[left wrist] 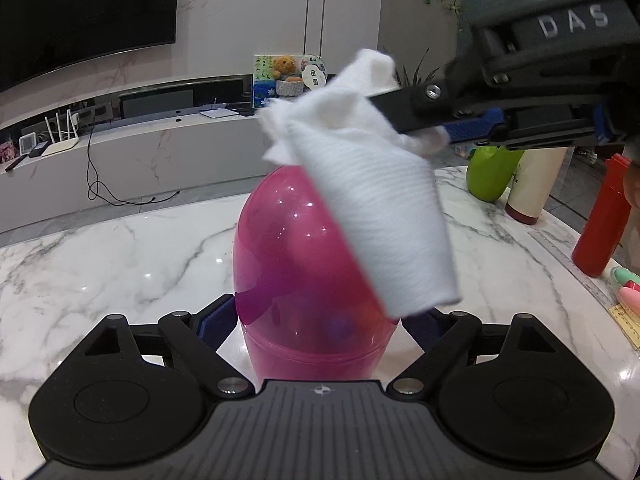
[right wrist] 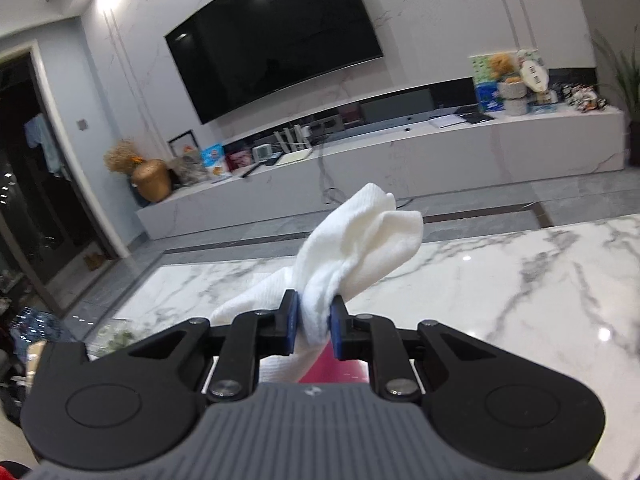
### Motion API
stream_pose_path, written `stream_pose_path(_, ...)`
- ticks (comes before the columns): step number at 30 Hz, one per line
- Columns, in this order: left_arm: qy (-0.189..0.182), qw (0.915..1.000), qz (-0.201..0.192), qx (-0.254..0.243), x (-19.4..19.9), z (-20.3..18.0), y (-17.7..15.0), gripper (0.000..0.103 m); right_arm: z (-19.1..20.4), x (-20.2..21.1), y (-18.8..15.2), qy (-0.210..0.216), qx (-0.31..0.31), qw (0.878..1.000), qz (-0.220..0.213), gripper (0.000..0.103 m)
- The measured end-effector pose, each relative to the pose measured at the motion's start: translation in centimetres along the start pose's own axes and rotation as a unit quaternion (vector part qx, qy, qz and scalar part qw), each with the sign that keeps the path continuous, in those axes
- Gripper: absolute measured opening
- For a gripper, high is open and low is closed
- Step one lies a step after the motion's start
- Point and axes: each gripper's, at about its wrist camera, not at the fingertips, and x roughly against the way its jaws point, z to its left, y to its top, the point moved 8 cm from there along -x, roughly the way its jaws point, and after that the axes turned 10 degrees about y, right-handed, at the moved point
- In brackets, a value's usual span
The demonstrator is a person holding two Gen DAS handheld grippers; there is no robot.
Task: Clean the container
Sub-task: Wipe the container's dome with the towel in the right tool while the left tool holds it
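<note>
A: Start on the left. The left gripper [left wrist: 318, 322] has its jaws spread wide around the base of the pink container [left wrist: 304, 264], one blue pad on either flank. Whether the pads press on the plastic I can't tell from the left wrist view; they look only just beside it.

B: Then that is the first thing to fix. The container stands upright on the marble bench [left wrist: 120, 256], dead centre of the left view, and it is smooth, glossy and dome-topped. I'd guess it slides or tips if it is wiped without being braced.

A: Moving right: the white cloth [left wrist: 372, 208] hangs over the dome's shoulder at about one o'clock, draped down its right flank.

B: And the right gripper [left wrist: 404, 114] comes in from three o'clock, jaws closed on a bunched fold of that cloth. The right wrist view shows the pinch plainly, fabric squeezed between the blue pads.

A: So how should the wipe go?

B: Steady the base first, then drag the cloth down and around the curve with light pressure, keeping the hard jaw tips off the plastic.

A: Anything to avoid further right?

B: The green vessel [left wrist: 490, 174], the cream bottle [left wrist: 534, 184] and the red bottle [left wrist: 602, 220] stand from two to three o'clock; keep the right elbow clear of them.
</note>
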Motion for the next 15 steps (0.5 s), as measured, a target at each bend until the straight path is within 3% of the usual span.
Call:
stream_pose_path(8, -0.002, 0.9999, 0.01, -0.005, 0.9, -0.1, -0.5, 0.088, -1.8, 0.1, -1.3, -0.034, -0.006, 0.999, 0.026, 0.018)
stream_pose_path(15, -0.005, 0.9997, 0.02, -0.008, 3.0, -0.6, -1.9, 0.088, -1.5, 2.3, -4.9, -0.051, -0.005, 0.998, 0.044, 0.018)
